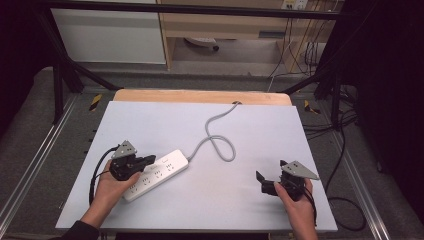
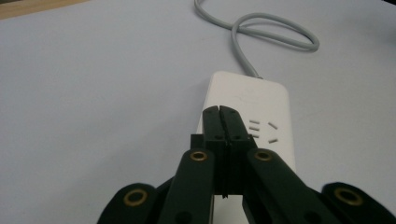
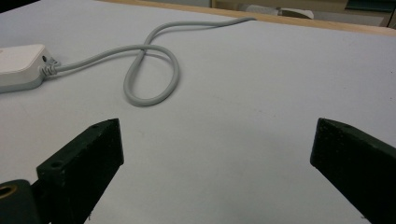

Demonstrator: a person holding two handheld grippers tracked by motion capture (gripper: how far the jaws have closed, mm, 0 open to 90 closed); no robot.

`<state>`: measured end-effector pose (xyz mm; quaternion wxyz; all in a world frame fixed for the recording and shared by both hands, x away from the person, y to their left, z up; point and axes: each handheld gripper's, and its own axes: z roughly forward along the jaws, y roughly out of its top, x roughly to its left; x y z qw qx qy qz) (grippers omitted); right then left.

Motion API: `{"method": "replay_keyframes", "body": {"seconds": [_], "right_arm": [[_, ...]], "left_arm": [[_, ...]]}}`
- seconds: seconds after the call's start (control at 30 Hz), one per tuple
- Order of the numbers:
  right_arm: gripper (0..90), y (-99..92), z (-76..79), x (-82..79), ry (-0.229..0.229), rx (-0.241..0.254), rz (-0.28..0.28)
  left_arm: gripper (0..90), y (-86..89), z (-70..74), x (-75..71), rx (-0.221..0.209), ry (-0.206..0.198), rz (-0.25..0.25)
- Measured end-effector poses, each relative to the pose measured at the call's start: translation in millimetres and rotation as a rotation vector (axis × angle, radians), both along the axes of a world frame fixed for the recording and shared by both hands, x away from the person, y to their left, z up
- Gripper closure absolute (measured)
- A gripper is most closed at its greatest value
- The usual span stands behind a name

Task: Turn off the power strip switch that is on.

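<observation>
A white power strip point(image 1: 156, 174) point(image 2: 252, 116) lies slantwise on the pale table, left of centre. Its grey cable point(image 1: 216, 142) point(image 3: 149, 70) makes one loop and runs to the table's far edge. My left gripper point(image 1: 149, 161) point(image 2: 219, 109) hovers over the strip's near half, jaws pressed together with nothing between them. In the right gripper view one end of the strip point(image 3: 21, 65) lies at the far left. My right gripper point(image 1: 260, 180) point(image 3: 217, 140) sits near the front right of the table, jaws wide apart over bare tabletop, holding nothing.
The table point(image 1: 165, 125) is a pale sheet with a wooden strip point(image 1: 200, 96) along its far edge. Black frame legs and loose cables point(image 1: 340, 145) stand off its right side. A cabinet point(image 1: 107, 35) and desk are on the floor beyond.
</observation>
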<state>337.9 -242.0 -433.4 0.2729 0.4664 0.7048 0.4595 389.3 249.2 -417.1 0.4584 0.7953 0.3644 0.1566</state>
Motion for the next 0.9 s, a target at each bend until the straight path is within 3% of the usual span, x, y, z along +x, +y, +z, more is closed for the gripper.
{"method": "replay_keyframes", "body": {"seconds": [0.53, 0.9], "right_arm": [[3.0, 0.0, 0.0, 0.2, -0.002, -0.001, 0.001], [3.0, 0.1, 0.0, 0.3, -0.002, 0.0, 0.0]], "left_arm": [[90.0, 9.2, 9.0, -5.6, -0.076, -0.045, 0.019], [57.7, 13.4, 17.2, -13.0, -0.107, -0.078, 0.058]]}}
